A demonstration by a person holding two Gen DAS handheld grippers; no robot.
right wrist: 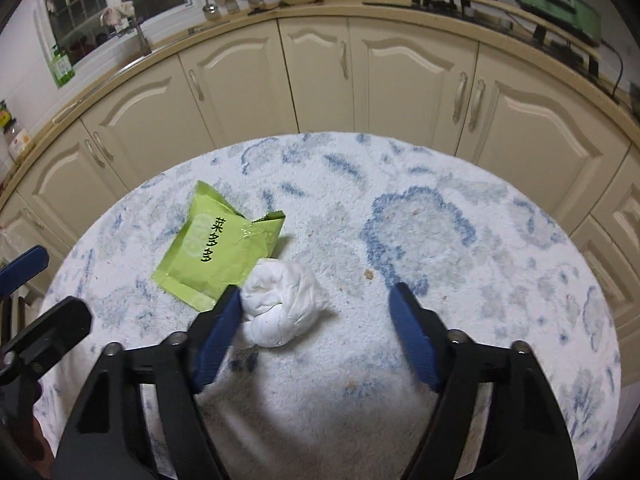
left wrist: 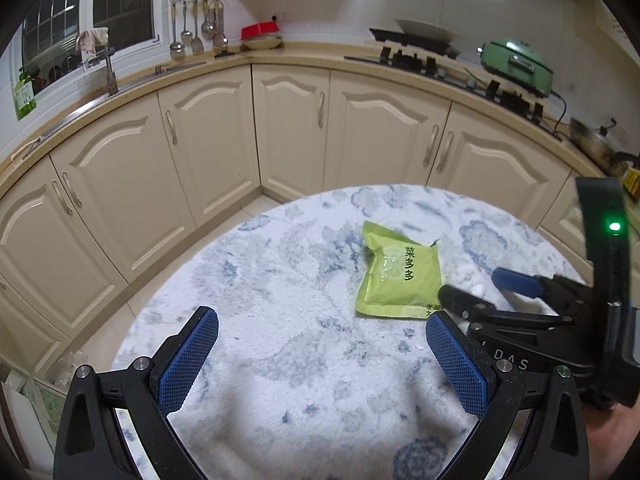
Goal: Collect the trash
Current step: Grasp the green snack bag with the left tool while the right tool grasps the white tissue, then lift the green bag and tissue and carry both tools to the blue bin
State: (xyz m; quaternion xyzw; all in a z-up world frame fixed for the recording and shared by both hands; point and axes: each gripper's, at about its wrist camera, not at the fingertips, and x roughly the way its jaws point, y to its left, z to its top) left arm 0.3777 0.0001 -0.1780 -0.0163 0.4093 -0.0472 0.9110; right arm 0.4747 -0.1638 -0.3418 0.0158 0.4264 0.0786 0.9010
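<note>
A torn green snack wrapper (left wrist: 400, 276) lies on the round table with a white and blue cloth (left wrist: 304, 280). It also shows in the right wrist view (right wrist: 216, 252). A crumpled white tissue (right wrist: 280, 304) lies just right of the wrapper, touching it. My right gripper (right wrist: 316, 300) is open, low over the table, with the tissue between its fingers, against the left finger (right wrist: 220, 328). My left gripper (left wrist: 320, 328) is open and empty, nearer than the wrapper and to its left. The right gripper also shows in the left wrist view (left wrist: 492, 288).
Cream kitchen cabinets (left wrist: 288, 128) curve around behind the table. The counter holds a sink tap (left wrist: 108, 68), hanging utensils (left wrist: 196, 28), a stove (left wrist: 440, 60) and a green cooker (left wrist: 520, 64). Small crumbs (right wrist: 368, 275) lie on the cloth.
</note>
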